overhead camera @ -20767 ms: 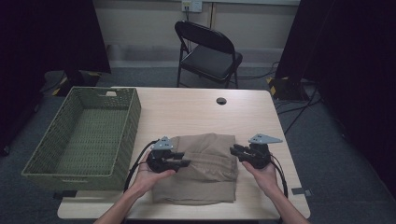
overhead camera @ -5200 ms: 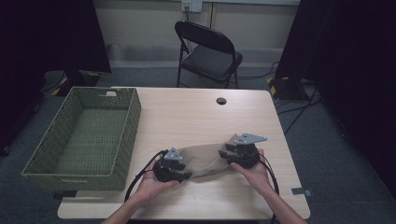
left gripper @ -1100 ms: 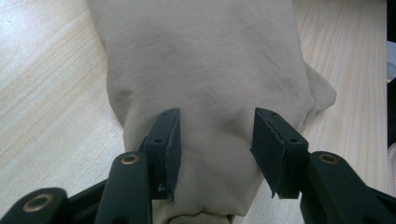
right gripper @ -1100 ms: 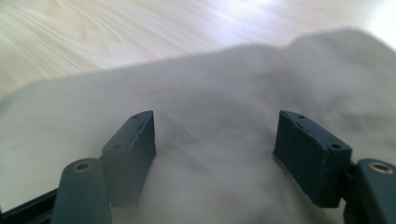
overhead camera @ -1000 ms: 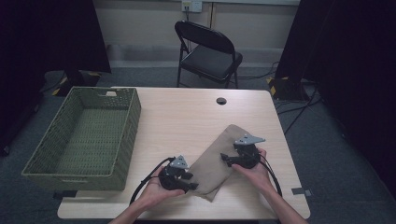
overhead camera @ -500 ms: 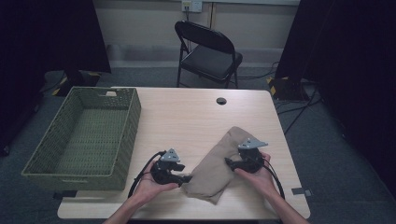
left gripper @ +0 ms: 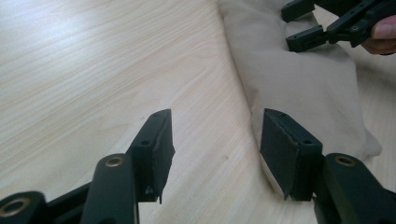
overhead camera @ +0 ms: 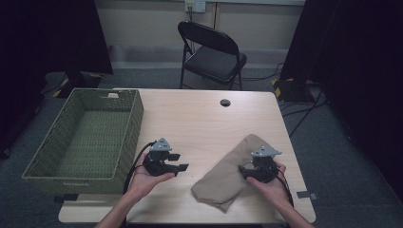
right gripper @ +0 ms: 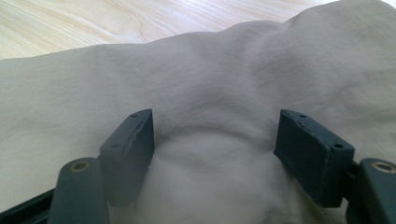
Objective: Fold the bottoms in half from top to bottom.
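Observation:
A folded tan cloth point(overhead camera: 227, 176) lies slantwise on the right half of the wooden table point(overhead camera: 199, 123). My left gripper point(overhead camera: 179, 161) hovers to the cloth's left, off it. Its jaws have just been opening and stand open with nothing between them. In the left gripper view the left gripper point(left gripper: 215, 140) has bare wood under it and the cloth point(left gripper: 299, 88) just past its right jaw. My right gripper point(overhead camera: 243, 171) rests on the cloth's upper right part, open. Cloth point(right gripper: 210, 70) bulges between the right gripper's point(right gripper: 215, 135) spread jaws, and the pads do not pinch it. The right gripper point(left gripper: 292, 26) also shows far off.
A green woven basket point(overhead camera: 138, 112) stands on the table's left side, with nothing in it. A dark round cable hole point(overhead camera: 225, 102) sits near the table's far edge. A black folding chair point(overhead camera: 214, 52) stands behind the table. Bare wood lies between the basket and the cloth.
The left gripper has come off the cloth's lower left end and risen away to the left. The right gripper has shifted slightly right with the cloth, which now lies still.

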